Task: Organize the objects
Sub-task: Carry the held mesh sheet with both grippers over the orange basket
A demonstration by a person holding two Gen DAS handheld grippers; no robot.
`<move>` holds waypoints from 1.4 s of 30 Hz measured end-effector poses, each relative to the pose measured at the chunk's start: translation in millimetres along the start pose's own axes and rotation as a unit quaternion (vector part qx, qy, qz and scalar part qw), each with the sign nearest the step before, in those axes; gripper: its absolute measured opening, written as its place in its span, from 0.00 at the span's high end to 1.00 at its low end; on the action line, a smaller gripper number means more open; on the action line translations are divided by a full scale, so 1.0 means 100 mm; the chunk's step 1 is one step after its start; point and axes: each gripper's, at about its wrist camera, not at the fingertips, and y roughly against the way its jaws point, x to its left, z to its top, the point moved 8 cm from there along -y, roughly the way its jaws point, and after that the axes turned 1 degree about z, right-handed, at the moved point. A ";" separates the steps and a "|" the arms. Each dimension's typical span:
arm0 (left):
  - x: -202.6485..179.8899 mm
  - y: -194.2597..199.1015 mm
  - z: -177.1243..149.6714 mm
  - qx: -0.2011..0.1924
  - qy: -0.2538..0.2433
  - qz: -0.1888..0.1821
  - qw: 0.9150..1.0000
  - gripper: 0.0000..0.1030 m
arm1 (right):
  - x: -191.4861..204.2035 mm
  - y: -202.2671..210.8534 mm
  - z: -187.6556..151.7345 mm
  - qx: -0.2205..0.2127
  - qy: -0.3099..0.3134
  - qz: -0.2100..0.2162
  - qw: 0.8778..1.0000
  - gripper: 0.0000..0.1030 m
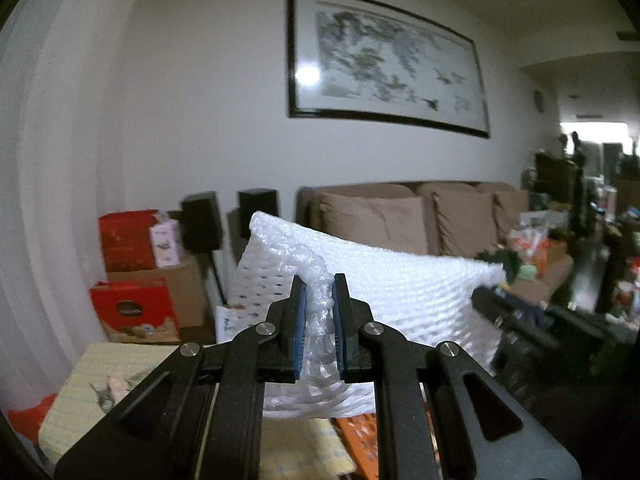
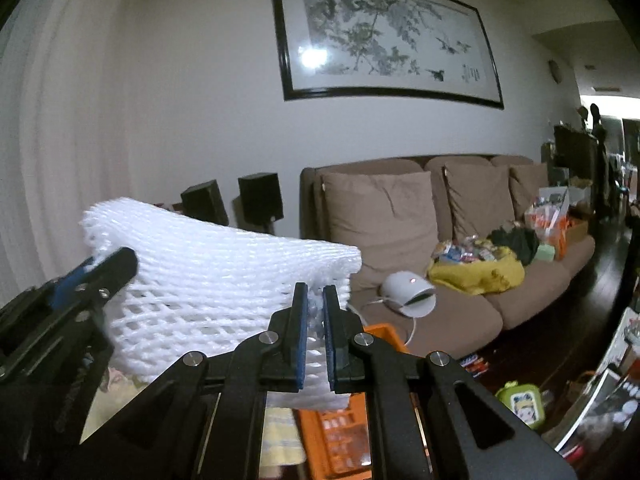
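White foam netting (image 1: 400, 292) fills the space just past my tools: a soft mesh sheet, stretched between both grippers and held up in the air, clear of everything below. My left gripper (image 1: 320, 296) is clamped on a bunched-up edge of the net, the blue pads squeezing a twisted wad of it. My right gripper (image 2: 316, 304) is likewise closed on the opposite edge, with only a thin pinch of mesh between its pads. In the right view I see the left tool at the far side of the sheet, so the net (image 2: 208, 280) spans the gap between them, sagging a little in the middle.

Below the net I make out a pale yellow cloth (image 1: 100, 376) and an orange crate (image 2: 340, 432), near but not touching it. Further back stand two black speakers (image 2: 236, 200) and red boxes (image 1: 128, 240) on cardboard. Beyond those is the brown sofa (image 2: 460, 308), loaded with a white device (image 2: 408, 288), a yellow bag (image 2: 476, 272) of packets and more clutter. On the wall hangs a framed ink painting (image 2: 384, 40).

My worry is the right-hand grip: it holds so little mesh that a pull apart could tear the foam strands or slip them out, and the sheet would drop onto the clutter. Pulling too tight may also stretch the net out of shape. The picture is blurred, so I judge I should slow down before choosing where to set it
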 end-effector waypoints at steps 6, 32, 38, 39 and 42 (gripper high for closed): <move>-0.35 0.03 0.03 -0.016 -0.029 0.003 0.999 0.89 | -0.45 0.26 -0.02 -0.002 -0.015 0.029 0.999 0.94; -0.59 0.15 0.13 -0.089 -0.038 0.018 0.995 0.88 | -0.58 0.16 0.12 -0.053 0.062 -0.007 0.997 0.94; -0.69 -0.03 -0.09 -0.061 -0.041 0.001 0.997 0.88 | -0.79 0.06 0.12 -0.048 0.048 -0.027 0.997 0.94; -0.71 -0.05 -0.13 -0.057 -0.043 0.001 0.997 0.88 | -0.81 0.05 0.12 -0.049 0.050 -0.033 0.997 0.94; -0.70 -0.08 -0.17 -0.051 -0.041 0.003 0.998 0.88 | -0.81 0.02 0.11 -0.047 0.058 -0.042 0.996 0.94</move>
